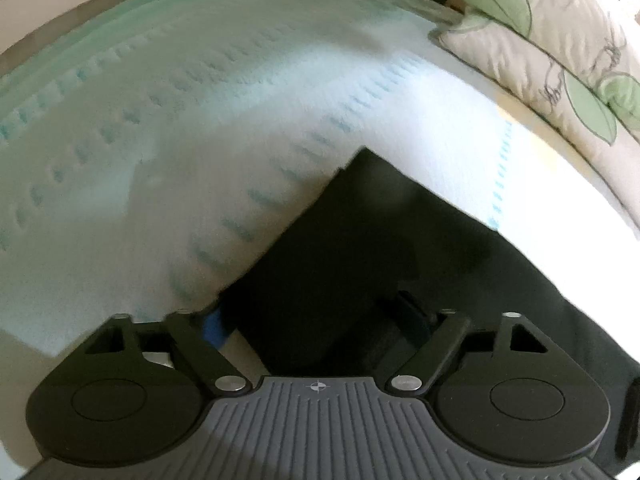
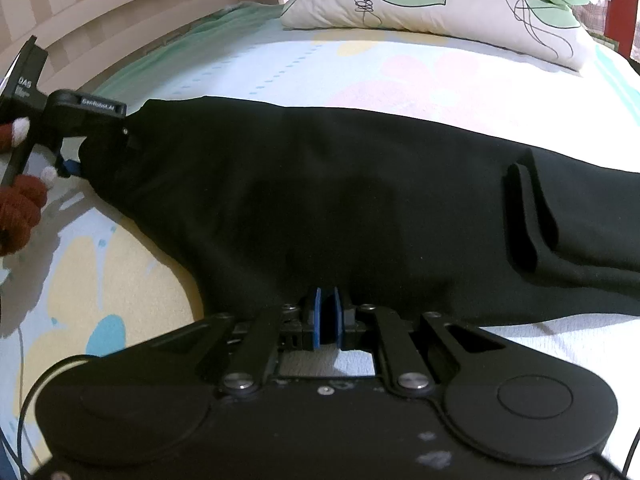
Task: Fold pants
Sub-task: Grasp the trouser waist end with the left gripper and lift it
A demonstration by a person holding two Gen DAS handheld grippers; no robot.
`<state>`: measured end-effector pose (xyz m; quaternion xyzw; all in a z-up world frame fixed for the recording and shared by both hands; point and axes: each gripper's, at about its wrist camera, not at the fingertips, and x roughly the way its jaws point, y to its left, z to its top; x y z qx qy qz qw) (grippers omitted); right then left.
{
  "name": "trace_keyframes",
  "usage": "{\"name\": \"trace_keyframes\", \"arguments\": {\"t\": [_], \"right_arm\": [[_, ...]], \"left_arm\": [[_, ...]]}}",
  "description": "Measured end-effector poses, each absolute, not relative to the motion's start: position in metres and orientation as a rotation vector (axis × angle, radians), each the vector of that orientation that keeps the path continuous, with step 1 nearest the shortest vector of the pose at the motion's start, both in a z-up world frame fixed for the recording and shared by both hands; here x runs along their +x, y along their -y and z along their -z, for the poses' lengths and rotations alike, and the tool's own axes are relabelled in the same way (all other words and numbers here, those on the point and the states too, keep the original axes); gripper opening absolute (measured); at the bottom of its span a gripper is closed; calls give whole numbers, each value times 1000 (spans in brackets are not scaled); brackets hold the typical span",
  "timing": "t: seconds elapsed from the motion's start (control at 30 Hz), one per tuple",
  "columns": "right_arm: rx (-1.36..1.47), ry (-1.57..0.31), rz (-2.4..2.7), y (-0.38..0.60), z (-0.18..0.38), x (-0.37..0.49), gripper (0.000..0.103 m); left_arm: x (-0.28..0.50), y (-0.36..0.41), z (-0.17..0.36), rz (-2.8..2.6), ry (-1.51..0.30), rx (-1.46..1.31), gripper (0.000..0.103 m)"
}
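Observation:
Black pants point(image 2: 320, 192) lie flat across the bed, running from left to right in the right wrist view. My right gripper point(image 2: 328, 312) is shut on their near edge, with black cloth pinched between the blue pads point(image 2: 318, 316). My left gripper point(image 2: 86, 148) is at the pants' left end, held by a hand in a red glove point(image 2: 20, 208). In the left wrist view the left gripper point(image 1: 316, 320) stands open and wide, and the corner of the pants point(image 1: 360, 240) lies between its fingers. One blue pad point(image 1: 214, 328) sits just beside the cloth's edge.
The bed sheet point(image 2: 120, 280) is pale with coloured patches and dotted lines point(image 1: 200, 140). Two leaf-patterned pillows point(image 2: 440, 12) lie behind the pants, also seen as pillows point(image 1: 540, 40) at upper right. A wooden slatted bed rail point(image 2: 100, 12) runs along the far left.

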<state>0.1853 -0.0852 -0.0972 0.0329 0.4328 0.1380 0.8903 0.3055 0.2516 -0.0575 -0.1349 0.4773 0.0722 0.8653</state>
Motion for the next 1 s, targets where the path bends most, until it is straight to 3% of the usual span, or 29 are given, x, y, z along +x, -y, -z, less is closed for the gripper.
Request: {"name": "trace_keyframes", "arguments": {"t": [0.03, 0.07, 0.1, 0.17, 0.63, 0.8, 1.0], "right_arm": [[68, -899, -287, 85, 97, 186, 10], [70, -900, -286, 85, 97, 186, 10], [71, -901, -285, 85, 97, 186, 10], [73, -899, -282, 84, 96, 186, 10], [89, -752, -317, 88, 73, 154, 12], [23, -872, -354, 65, 98, 151, 10], [14, -842, -329, 62, 103, 143, 9]], "left_arm": [[306, -251, 57, -166, -996, -269, 55], [305, -251, 55, -175, -986, -252, 37], [302, -251, 52, -175, -973, -231, 25], [297, -251, 44, -133, -948, -216, 19], [253, -201, -39, 17, -762, -62, 17], [245, -182, -65, 70, -711, -46, 17], [234, -152, -89, 145, -673, -6, 17]]}}
